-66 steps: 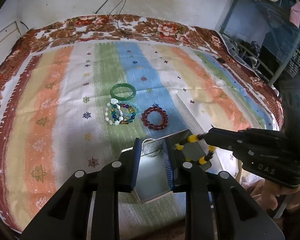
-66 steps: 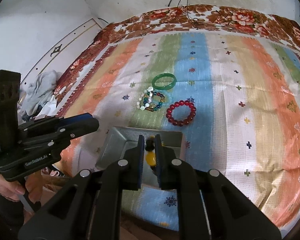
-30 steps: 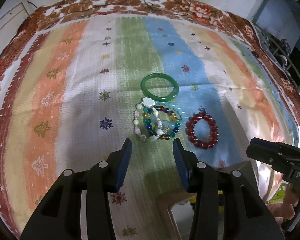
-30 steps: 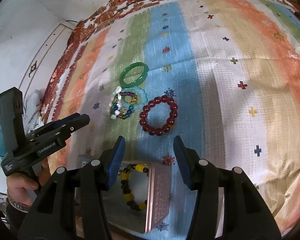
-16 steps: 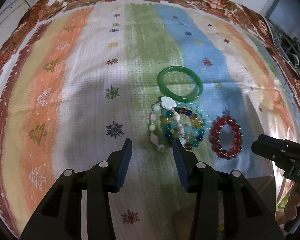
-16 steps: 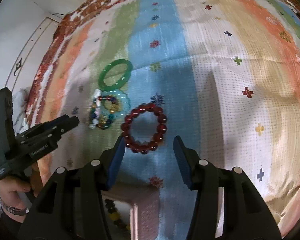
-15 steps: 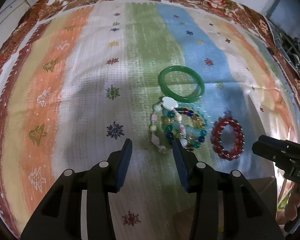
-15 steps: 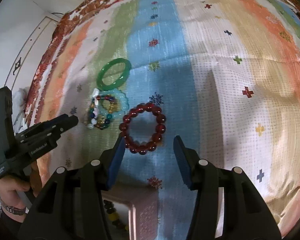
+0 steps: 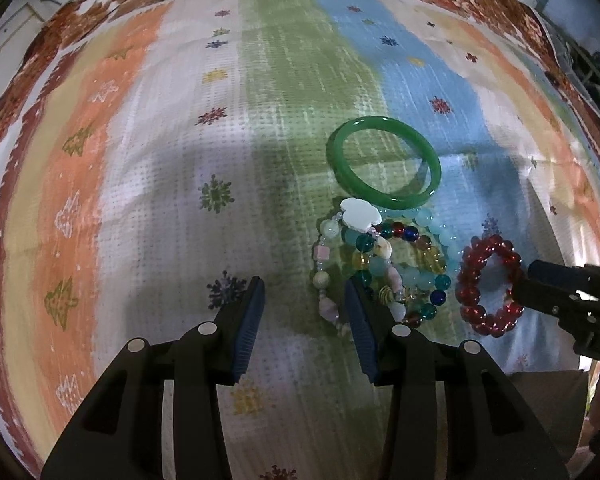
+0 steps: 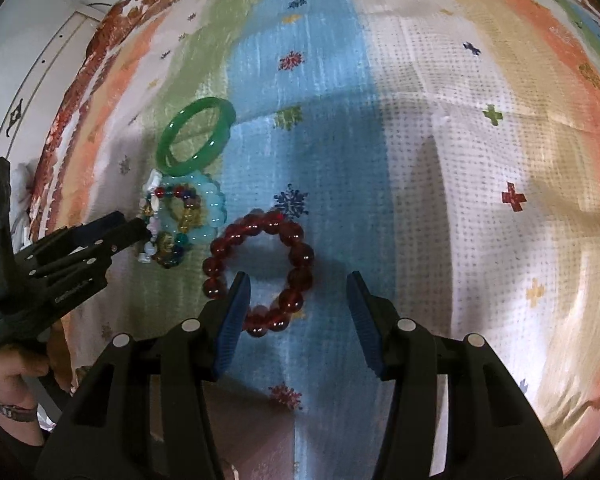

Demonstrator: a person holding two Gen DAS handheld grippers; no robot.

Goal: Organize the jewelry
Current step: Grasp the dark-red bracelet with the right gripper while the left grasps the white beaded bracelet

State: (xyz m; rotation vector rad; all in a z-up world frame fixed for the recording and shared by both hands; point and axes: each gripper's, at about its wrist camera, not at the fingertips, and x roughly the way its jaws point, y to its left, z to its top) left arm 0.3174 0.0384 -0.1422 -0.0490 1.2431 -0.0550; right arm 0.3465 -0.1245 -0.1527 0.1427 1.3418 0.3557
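A red bead bracelet (image 10: 260, 268) lies on the striped cloth, and my open right gripper (image 10: 296, 300) hovers over its near side with the left finger above the beads. It also shows in the left wrist view (image 9: 488, 284). A pile of mixed colored bead bracelets (image 9: 380, 264) lies just right of my open, empty left gripper (image 9: 304, 304), whose right finger sits at the pile's edge. The pile also shows in the right wrist view (image 10: 180, 220). A green bangle (image 9: 384, 162) lies beyond the pile.
The metal box corner (image 10: 252, 436) shows under my right gripper at the cloth's near edge. The striped cloth (image 9: 140, 200) stretches wide to the left and far side. The right gripper's tip (image 9: 560, 292) reaches in beside the red bracelet.
Both grippers have left the box and moved forward and down toward the bracelets. The right gripper let go of the yellow-black bracelet into the box and opened. The jewelry has not moved.
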